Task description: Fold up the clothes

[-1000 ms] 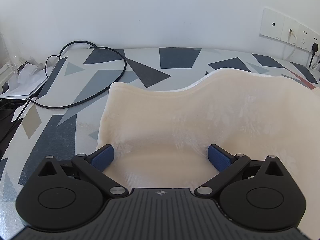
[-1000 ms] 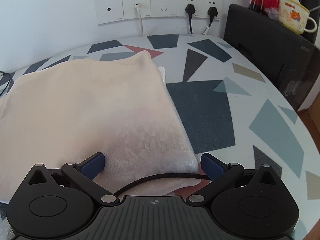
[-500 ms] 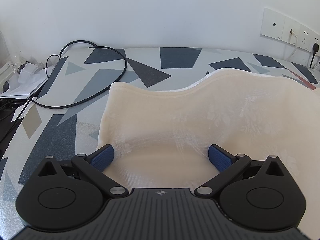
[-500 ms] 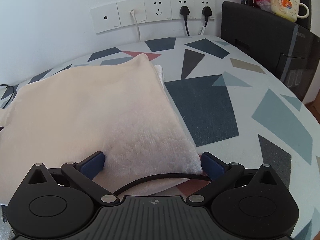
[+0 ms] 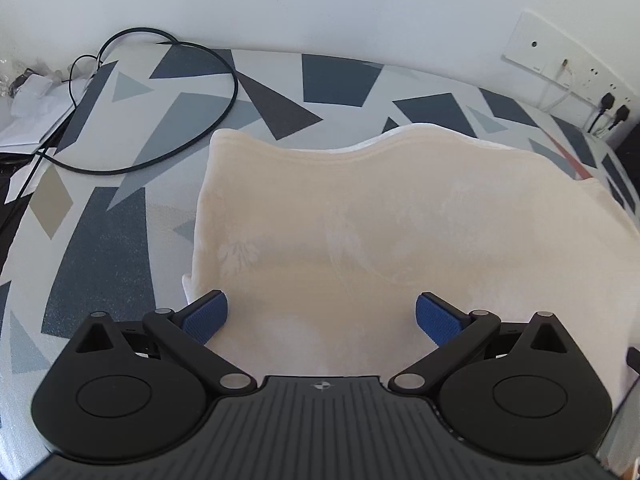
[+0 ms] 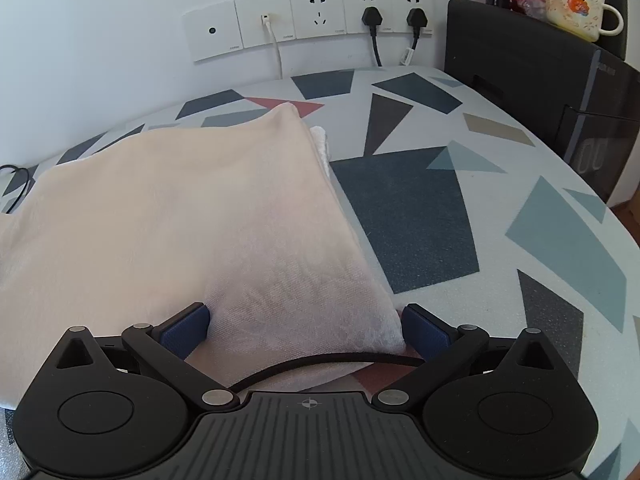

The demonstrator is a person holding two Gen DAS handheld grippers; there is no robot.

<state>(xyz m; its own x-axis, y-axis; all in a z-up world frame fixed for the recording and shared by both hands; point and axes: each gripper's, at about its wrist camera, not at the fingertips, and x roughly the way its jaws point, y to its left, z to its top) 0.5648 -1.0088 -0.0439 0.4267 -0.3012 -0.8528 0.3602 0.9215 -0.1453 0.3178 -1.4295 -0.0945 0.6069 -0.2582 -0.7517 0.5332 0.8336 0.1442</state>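
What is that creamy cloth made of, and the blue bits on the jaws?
The cream cloth looks like soft plush fleece: matte, fuzzy nap, faint leaf pattern. The blue pads look like textured rubber: a fine dotted grid shows, though that's a guess.

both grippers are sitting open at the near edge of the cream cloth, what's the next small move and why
Probably close both grippers on the near edge. The left gripper and right gripper are both open, pads straddling the cream cloth, which lies flat on the patterned table and is not gripped. The right one sits at the cloth's near right corner, so pinching there should let that edge be lifted for a fold.
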